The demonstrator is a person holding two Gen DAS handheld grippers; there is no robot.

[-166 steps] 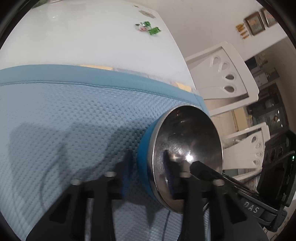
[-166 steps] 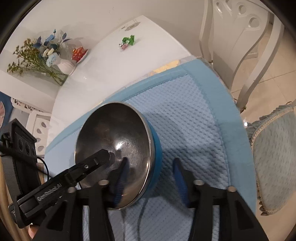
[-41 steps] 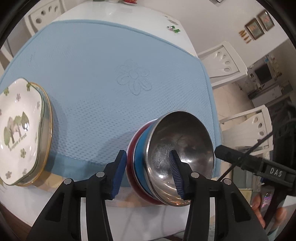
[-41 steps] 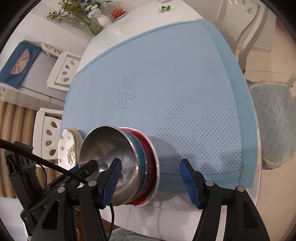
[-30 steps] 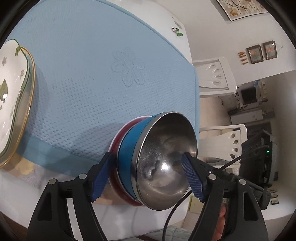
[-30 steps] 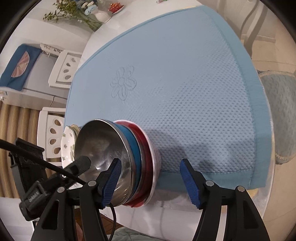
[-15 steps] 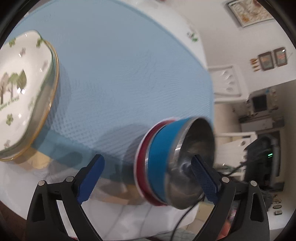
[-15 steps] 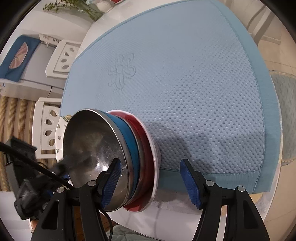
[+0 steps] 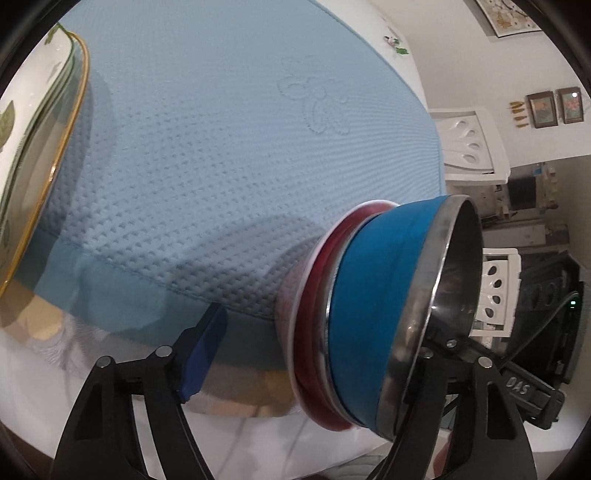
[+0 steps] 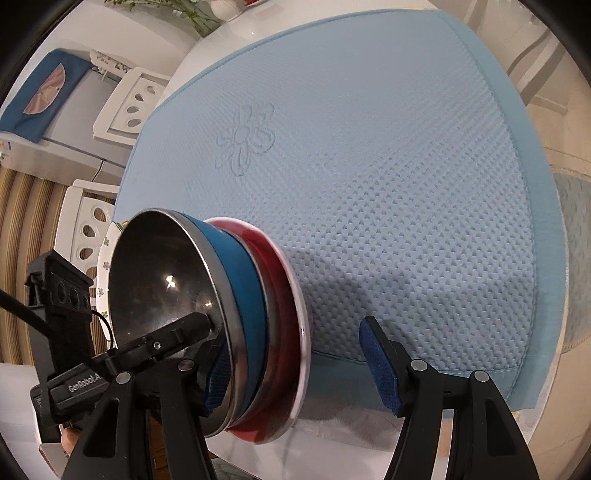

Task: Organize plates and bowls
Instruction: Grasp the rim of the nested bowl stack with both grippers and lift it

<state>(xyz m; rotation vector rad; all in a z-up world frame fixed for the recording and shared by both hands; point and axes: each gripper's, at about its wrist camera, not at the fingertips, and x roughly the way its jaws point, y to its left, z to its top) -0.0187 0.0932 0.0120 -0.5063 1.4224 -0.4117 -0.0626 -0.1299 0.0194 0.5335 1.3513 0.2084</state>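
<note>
While nested bowls (image 10: 236, 317) overhang the mat's near edge (image 10: 424, 369), far mat lies bare

You are working in a home dining room. A white table (image 10: 207, 48) carries a blue quilted mat (image 10: 369, 184) stitched with a flower, and white carved chairs (image 10: 129, 103) with teardrop cut-outs stand around it. At the table's far end sits a vase of flowers (image 10: 199, 11). Small framed pictures (image 9: 554, 107) hang on the pale wall, with a larger framed print (image 9: 506, 16) above them. A cushioned seat (image 10: 569, 266) with a trimmed edge stands beside the table. Floral plates (image 9: 33, 140) rest on the mat near nested bowls (image 9: 384, 310).
</note>
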